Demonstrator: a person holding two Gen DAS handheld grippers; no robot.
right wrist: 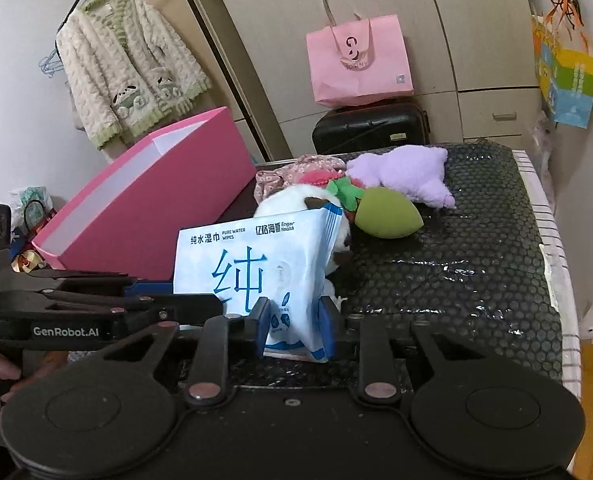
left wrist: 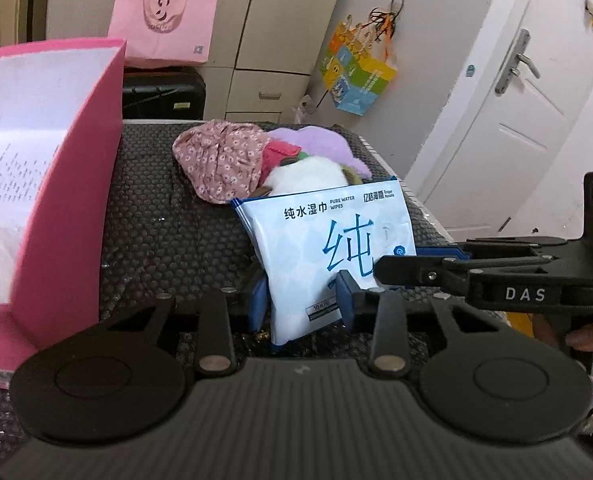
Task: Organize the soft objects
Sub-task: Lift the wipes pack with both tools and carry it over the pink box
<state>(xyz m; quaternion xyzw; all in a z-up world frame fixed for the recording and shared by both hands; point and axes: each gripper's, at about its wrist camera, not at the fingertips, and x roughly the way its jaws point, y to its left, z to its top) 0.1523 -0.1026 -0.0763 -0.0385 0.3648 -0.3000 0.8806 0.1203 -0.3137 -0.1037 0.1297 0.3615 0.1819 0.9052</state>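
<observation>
A pale blue pack of wet wipes [left wrist: 328,248] stands upright, held by both grippers. My left gripper [left wrist: 302,306] is shut on its lower edge. My right gripper [right wrist: 294,326] is shut on its lower right part [right wrist: 256,276]; it also shows in the left wrist view, coming in from the right [left wrist: 416,258]. Behind the pack lie a floral cloth [left wrist: 220,162], a white plush [left wrist: 308,174], a purple plush [right wrist: 406,172] and a green plush [right wrist: 386,214]. An open pink box [right wrist: 148,196] stands to the left; it also shows in the left wrist view [left wrist: 68,208].
The surface is covered in black bubble wrap [right wrist: 456,256] with a striped edge [right wrist: 552,220] on the right. A pink bag [right wrist: 360,60] sits on a black suitcase [right wrist: 372,126] behind. A white door [left wrist: 508,112] is at the right.
</observation>
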